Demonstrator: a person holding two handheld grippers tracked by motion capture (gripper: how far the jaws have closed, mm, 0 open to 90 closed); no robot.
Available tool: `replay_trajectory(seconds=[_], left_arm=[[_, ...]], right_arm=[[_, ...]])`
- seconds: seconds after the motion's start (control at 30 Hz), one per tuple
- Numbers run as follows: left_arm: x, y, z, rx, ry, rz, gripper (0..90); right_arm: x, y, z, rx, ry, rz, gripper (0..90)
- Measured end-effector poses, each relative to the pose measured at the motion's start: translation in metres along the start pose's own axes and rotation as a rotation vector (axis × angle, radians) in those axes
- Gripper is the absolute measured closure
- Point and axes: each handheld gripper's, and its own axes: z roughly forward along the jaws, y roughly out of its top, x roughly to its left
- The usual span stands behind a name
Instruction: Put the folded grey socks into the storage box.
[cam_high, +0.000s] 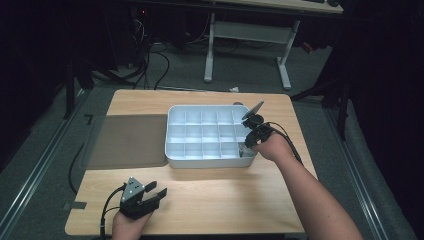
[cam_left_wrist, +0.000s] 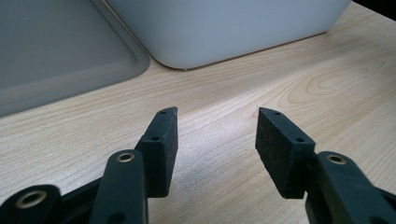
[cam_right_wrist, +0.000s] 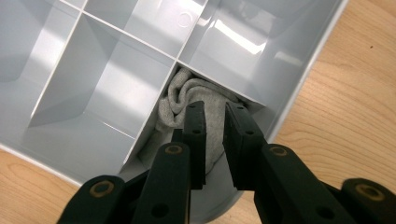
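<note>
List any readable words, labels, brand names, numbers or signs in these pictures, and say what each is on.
None can be read. The white plastic divided tray, grey flat mat, pale wooden table, grey rolled cloth and both black grippers show no lettering.

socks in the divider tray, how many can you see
1. A grey sock sits bunched in the near right corner compartment of the white tray, between the right gripper's jaws. The other compartments visible look empty; some floors are partly hidden by dividers.
</note>
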Motion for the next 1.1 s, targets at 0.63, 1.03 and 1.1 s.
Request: replay_trajectory(seconds=[0.63, 1.03, 1.1], left_arm=[[-0.001, 0.000, -0.002, -0.001, 0.012, 0.012, 49.3], [-0.005, 0.004, -0.006, -0.014, 0.045, 0.048, 42.9], [-0.005, 0.004, -0.005, -0.010, 0.053, 0.050, 41.4]], right_arm=[[0.005, -0.017, -0.010, -0.104, 0.037, -0.027, 74.7], [0.018, -0.050, -0.027, -0.279, 0.033, -0.029, 65.3], [0.018, -0.053, -0.028, -0.294, 0.051, -0.017, 65.2]])
